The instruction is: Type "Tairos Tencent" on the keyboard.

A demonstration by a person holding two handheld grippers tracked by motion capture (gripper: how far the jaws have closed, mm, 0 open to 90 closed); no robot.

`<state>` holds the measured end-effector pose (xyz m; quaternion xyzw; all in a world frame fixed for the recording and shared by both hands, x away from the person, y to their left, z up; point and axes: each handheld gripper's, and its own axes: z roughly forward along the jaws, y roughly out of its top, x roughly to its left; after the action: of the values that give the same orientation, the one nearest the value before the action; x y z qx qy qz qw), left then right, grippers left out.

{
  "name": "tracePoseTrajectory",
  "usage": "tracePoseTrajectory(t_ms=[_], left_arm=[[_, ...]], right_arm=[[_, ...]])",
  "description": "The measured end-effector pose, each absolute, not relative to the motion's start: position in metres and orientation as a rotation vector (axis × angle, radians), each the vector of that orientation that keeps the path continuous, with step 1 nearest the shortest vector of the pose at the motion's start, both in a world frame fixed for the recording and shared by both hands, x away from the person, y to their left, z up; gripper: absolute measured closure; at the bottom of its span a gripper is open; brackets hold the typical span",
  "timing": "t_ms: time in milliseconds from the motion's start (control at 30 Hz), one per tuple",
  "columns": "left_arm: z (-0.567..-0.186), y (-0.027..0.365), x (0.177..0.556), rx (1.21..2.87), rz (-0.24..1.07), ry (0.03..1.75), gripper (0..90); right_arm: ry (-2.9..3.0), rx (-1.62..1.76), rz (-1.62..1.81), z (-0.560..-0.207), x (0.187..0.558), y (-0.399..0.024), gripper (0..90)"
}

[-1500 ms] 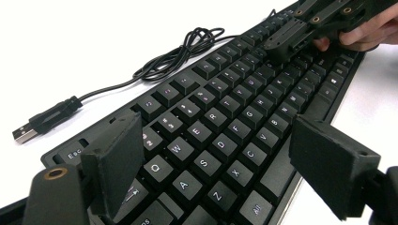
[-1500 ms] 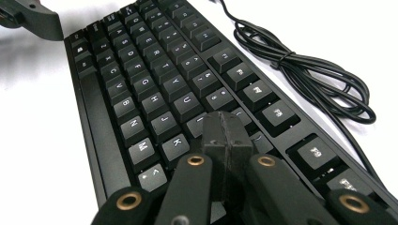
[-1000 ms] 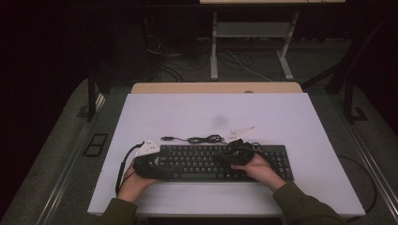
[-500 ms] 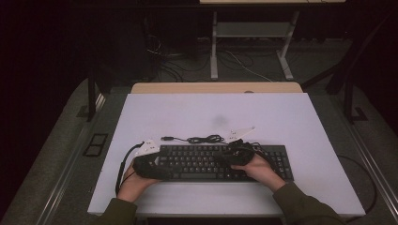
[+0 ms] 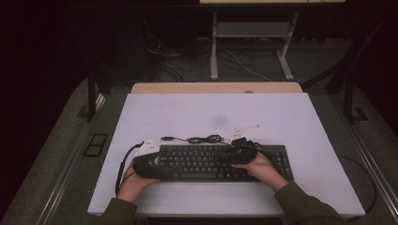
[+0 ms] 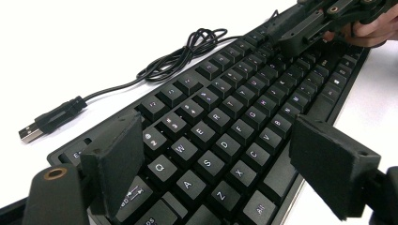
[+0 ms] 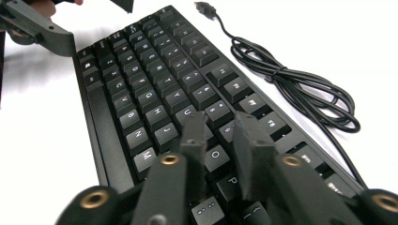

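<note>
Steadying a flat black plastic keyboard (image 5: 220, 161) lying across the near middle of the white table (image 5: 187, 112).
Left gripper (image 6: 220, 164) straddles its end, jaws wide apart, bracing; right gripper (image 7: 220, 140) over the keys has just been opening, nothing between, apparently to press.

both tongs are matte black, each with two flat rectangular pads on slim arms pinned by brass-coloured rivets. the left tongs (image 5: 149, 159) trail a looping black cable and carry a pale three-cornered plate; the right tongs (image 5: 245, 149) too. dark olive sleeves cover the forearms.
</note>
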<state>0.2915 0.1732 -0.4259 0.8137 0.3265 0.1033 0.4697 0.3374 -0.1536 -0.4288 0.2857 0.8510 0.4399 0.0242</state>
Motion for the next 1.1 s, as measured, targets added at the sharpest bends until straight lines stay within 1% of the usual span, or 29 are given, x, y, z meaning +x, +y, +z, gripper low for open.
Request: tracePoseTrajectory(t_ms=[367,467,700,933,1000,1100], left_arm=[[-0.4271,0.1727,0.2917,2.005,0.252,0.794,19.0],[-0.4273,0.1727,0.2918,2.006,0.254,0.794,19.7],[-0.4297,0.1726,0.2924,2.013,0.254,0.801,24.4],[-0.4331,0.174,0.2945,2.024,0.26,0.809,33.3],[-0.4336,0.1737,0.2948,2.028,0.262,0.804,37.1],[-0.4338,0.1737,0.2951,2.03,0.269,0.802,45.6]], right_arm=[[2.618,0.913,1.387,-0.4292,0.3391,-0.156,39.8],[2.617,0.916,1.386,-0.4297,0.3393,-0.1558,35.0],[2.611,0.918,1.386,-0.4295,0.3393,-0.156,32.1],[2.607,0.919,1.38,-0.4302,0.3395,-0.1553,31.6],[2.607,0.917,1.378,-0.4302,0.3394,-0.155,31.6],[2.606,0.919,1.379,-0.4304,0.3395,-0.155,31.6]])
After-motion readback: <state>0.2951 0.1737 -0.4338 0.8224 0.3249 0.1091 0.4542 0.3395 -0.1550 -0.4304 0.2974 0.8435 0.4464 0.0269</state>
